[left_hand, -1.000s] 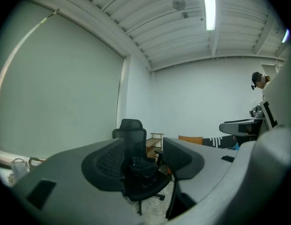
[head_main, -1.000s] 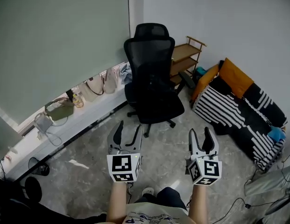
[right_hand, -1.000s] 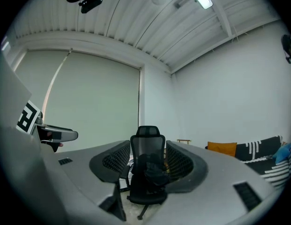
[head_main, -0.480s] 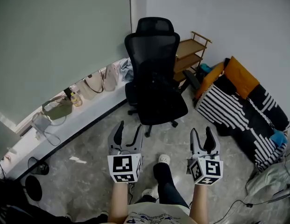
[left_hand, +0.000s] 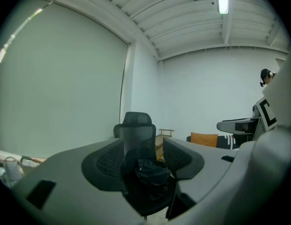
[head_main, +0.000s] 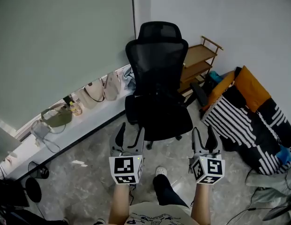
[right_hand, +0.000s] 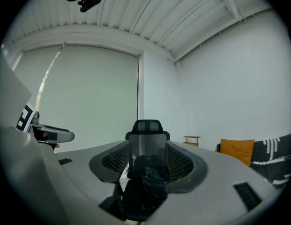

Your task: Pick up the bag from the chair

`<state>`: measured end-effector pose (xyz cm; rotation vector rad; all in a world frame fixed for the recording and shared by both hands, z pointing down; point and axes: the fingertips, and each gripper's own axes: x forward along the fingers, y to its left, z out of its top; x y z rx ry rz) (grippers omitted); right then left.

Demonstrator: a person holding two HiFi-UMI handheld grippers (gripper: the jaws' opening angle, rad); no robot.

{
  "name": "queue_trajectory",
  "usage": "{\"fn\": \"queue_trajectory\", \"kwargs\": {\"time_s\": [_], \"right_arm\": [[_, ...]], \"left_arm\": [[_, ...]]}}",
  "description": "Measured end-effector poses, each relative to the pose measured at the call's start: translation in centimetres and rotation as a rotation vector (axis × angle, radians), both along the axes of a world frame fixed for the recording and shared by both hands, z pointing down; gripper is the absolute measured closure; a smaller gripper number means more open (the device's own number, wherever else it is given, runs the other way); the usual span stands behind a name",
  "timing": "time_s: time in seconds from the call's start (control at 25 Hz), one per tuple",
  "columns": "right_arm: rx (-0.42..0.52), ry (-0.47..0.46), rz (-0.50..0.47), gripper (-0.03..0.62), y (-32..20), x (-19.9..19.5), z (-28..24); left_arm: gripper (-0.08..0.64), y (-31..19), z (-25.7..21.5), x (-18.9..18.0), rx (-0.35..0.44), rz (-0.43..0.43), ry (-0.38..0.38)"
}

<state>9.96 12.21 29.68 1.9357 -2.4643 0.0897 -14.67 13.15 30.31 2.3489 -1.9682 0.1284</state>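
A black mesh office chair (head_main: pixel 157 86) stands by the wall corner, straight ahead of me. On its seat lies a crumpled black bag (left_hand: pixel 152 171), which also shows between the jaws in the right gripper view as a dark bag (right_hand: pixel 154 179); in the head view it barely stands out from the dark seat. My left gripper (head_main: pixel 130 131) and right gripper (head_main: pixel 204 135) are held side by side just short of the seat's front edge. Both are open and empty, and both point at the chair.
A wooden shelf (head_main: pixel 197 62) stands right of the chair. Orange and striped cushions (head_main: pixel 243 109) are piled at the right. Handbags (head_main: pixel 96 92) and a green bag (head_main: pixel 56 117) sit on the low ledge at the left. The person's shoe (head_main: pixel 160 171) is on the marble floor between the grippers.
The view and both grippers have come closer to the chair, which now looks larger. The person's leg has stepped forward. The jaws have stayed open.
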Motion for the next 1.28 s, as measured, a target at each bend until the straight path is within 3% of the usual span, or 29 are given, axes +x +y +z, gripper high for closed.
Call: {"fn": "queue_trajectory", "kwargs": {"time_s": [0.48, 1.28], "right_arm": [[0.019, 0.013, -0.063, 0.353, -18.1, 3.3, -1.5], [-0.105, 0.031, -0.075, 0.348, -34.1, 2.5, 4.5]], "left_arm": [[0.304, -17.2, -1.1, 3.3, 0.013, -0.056, 0.005], [0.304, -34.5, 4.4, 2.9, -0.11, -0.017, 0.022]]}}
